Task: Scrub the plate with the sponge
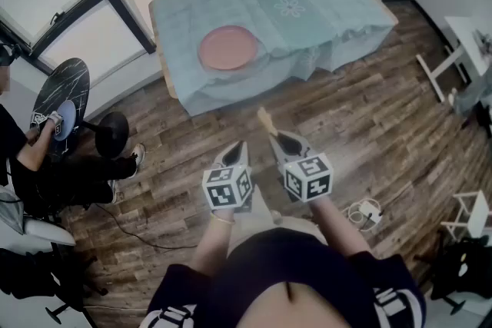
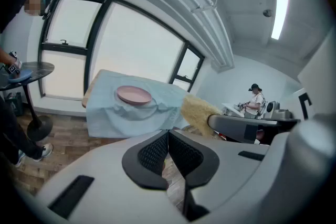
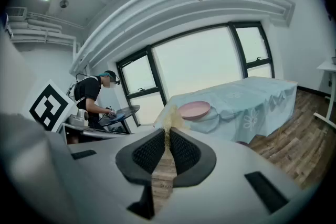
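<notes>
A pink plate [image 1: 227,47] lies on a table draped in a light blue cloth [image 1: 307,11], well ahead of both grippers. My right gripper [image 1: 278,139] is shut on a thin yellow sponge [image 1: 265,119] that sticks out past its tips. In the right gripper view the sponge [image 3: 169,118] is pinched between the pads, with the plate [image 3: 194,109] beyond it. My left gripper [image 1: 235,154] hangs beside the right one over the wood floor, shut and empty. Its own view shows closed jaws [image 2: 168,134], the sponge [image 2: 197,111] to the right and the plate [image 2: 134,95] far off.
A seated person [image 1: 31,157] is at a round black side table [image 1: 59,100] on the left, by the windows. White furniture [image 1: 461,50] stands at the right. A white cable [image 1: 365,211] lies on the floor. Another person [image 2: 255,100] stands at a bench.
</notes>
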Demonstrator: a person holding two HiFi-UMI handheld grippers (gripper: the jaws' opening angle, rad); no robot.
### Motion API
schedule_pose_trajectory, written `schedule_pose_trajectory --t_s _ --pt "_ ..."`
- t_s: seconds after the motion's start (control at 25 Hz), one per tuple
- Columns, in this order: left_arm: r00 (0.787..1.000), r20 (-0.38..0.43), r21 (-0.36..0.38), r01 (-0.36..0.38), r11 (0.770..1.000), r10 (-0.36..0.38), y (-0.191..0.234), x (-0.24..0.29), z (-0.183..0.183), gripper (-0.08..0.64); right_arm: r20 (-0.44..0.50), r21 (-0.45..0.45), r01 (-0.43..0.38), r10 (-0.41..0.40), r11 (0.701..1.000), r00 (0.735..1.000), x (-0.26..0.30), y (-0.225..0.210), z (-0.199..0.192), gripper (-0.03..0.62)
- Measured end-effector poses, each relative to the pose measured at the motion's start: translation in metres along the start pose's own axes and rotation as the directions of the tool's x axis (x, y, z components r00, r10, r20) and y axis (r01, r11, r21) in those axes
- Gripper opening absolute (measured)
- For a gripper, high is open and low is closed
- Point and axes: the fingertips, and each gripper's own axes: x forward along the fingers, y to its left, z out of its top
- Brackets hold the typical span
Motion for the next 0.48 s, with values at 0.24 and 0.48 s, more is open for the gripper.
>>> schedule_pose_trajectory --t_s 0.24,0.48 --pt "1.0 0.011 0.012 0.02 1.0 -0.021 -0.041 -0.041 -0.035 0.012 0.008 -0.026 -0.009 0.009 1.0 1.0 -0.055 0.026 -0.029 0.037" --pt "0.999 0.044 0.01 -0.016 1.0 0.016 -0.041 -0.066 -0.042 0.012 0.02 -0.041 -0.014 0.015 0.999 1.0 -0.077 0.039 -0.038 0.037"
